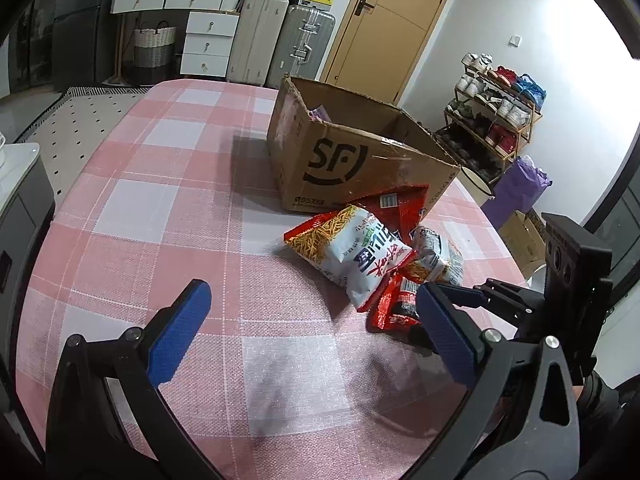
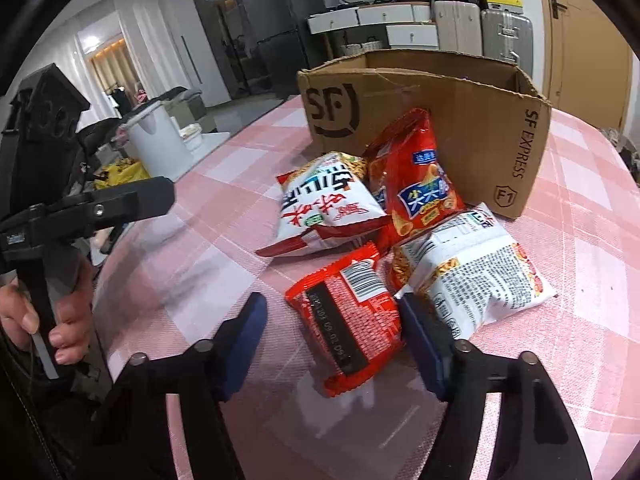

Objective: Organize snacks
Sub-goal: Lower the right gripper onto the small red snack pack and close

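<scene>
An open SF cardboard box (image 1: 340,160) (image 2: 460,120) stands on the pink checked table (image 1: 180,220). Several snack bags lie in front of it: a white and red bag (image 1: 352,252) (image 2: 324,204), a red chip bag (image 2: 416,176) leaning on the box, a white bag face down (image 2: 476,272), and a small red packet (image 2: 352,316) (image 1: 396,304). My right gripper (image 2: 332,340) is open with its blue fingers on either side of the small red packet, apart from it. My left gripper (image 1: 312,332) is open and empty over bare cloth, left of the bags.
The right gripper's body (image 1: 568,280) shows at the right in the left wrist view; the left gripper and hand (image 2: 60,240) show at the left in the right wrist view. Suitcases (image 1: 280,40), drawers and a shoe rack (image 1: 492,120) stand beyond the table.
</scene>
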{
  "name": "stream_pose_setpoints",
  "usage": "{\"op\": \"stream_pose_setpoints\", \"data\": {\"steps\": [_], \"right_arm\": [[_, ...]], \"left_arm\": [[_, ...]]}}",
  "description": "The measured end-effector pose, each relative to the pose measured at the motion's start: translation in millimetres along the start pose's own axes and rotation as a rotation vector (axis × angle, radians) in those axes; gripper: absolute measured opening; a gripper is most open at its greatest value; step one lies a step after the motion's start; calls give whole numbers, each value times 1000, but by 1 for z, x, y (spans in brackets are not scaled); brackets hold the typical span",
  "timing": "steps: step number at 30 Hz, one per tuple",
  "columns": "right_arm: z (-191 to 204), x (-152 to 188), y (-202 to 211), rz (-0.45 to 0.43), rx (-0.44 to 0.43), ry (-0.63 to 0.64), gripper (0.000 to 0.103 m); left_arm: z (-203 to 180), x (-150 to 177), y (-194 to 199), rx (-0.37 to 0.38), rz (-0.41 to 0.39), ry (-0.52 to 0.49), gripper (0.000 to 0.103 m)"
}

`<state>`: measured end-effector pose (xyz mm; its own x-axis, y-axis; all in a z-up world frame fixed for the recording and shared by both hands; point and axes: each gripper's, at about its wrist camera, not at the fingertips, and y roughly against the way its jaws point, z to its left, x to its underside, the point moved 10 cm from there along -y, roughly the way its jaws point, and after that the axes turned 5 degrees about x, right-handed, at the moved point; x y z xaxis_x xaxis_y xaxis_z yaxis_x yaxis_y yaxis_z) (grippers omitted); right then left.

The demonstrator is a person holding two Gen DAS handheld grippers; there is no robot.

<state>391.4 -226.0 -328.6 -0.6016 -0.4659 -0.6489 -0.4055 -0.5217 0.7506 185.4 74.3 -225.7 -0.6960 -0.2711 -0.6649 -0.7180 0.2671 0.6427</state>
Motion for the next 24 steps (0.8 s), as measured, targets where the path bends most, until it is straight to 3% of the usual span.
{"op": "stream_pose_setpoints", "data": {"steps": [5,12,24], "right_arm": [[9,5,-8,15,49,56,58],[11,10,-12,30,47,56,46],[0,-1,25,-74,-39,-74,44]], "left_arm": [[1,0,2,-2,-1,3,102],[5,3,1,-10,9,19,102],[5,3,4,-20,9,26,102]]}}
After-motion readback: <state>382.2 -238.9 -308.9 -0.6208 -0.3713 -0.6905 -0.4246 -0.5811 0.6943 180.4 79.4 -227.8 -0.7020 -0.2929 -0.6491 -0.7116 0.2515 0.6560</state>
